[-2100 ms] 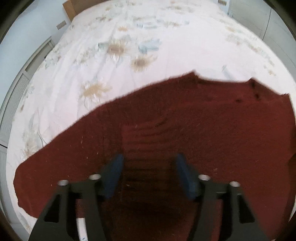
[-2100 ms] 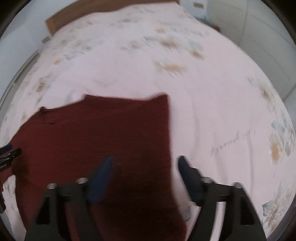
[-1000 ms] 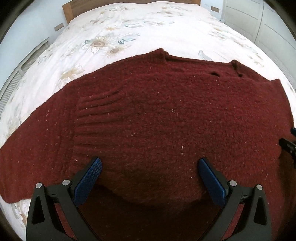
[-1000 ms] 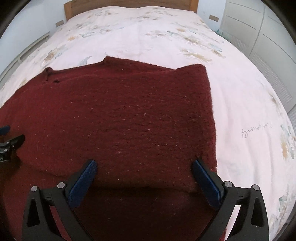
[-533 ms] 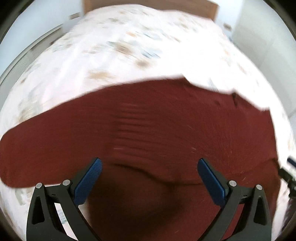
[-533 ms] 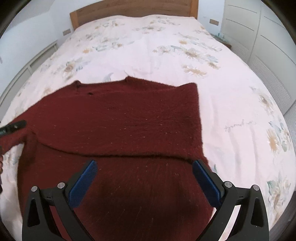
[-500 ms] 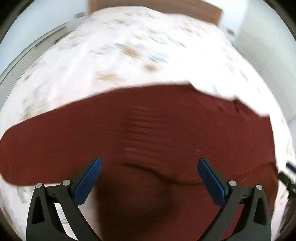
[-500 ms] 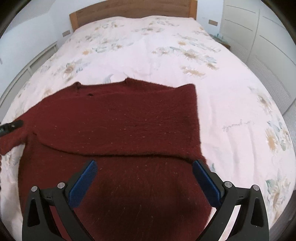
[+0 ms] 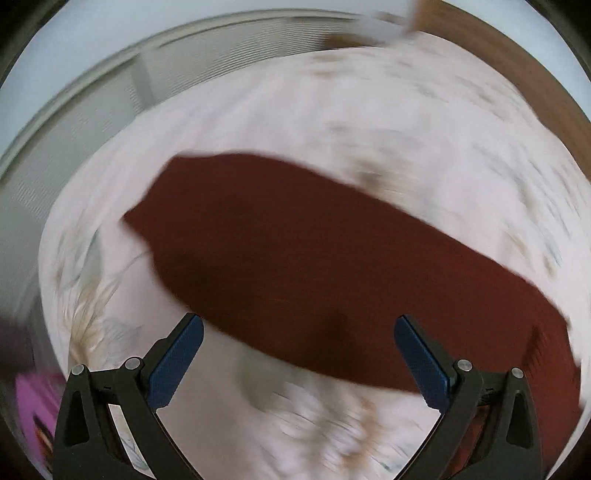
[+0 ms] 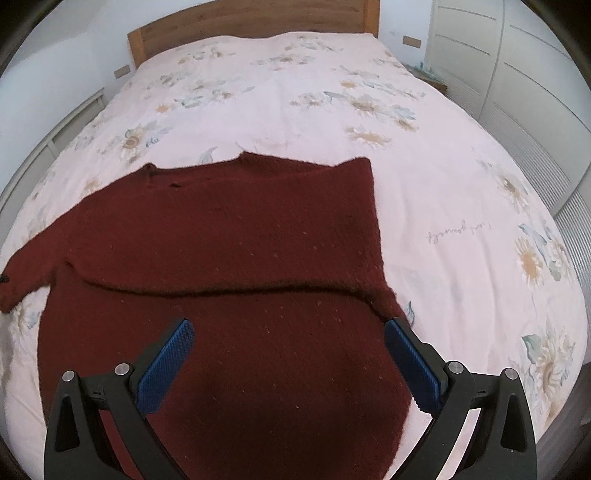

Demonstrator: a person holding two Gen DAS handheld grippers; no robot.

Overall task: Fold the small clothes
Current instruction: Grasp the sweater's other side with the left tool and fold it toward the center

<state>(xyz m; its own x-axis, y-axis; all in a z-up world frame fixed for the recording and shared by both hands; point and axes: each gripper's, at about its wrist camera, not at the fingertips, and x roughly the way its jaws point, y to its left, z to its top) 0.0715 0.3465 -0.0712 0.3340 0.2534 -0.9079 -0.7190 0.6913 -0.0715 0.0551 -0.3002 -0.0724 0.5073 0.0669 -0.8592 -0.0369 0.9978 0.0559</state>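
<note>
Right wrist view shows the dark red knitted sweater lying flat on the flowered bedspread, at the end of it farthest from the wooden headboard. My right gripper hangs over the sweater's near part with its blue pads spread wide and nothing between them. My left gripper is just as wide and empty; its view is smeared, showing one long sleeve stretched out on the bedspread just ahead of the pads.

I judge the knit to be thick, soft and floppy, with some weight and a fuzzy, unslippery surface. It should sag from any single pinch, so I would take it at edges: the sleeve's end, or a hem corner.

The neckline points toward the headboard, so the body's long axis runs toward the headboard. A folded edge crosses that axis, and the sleeve on my left trails out sideways.
</note>
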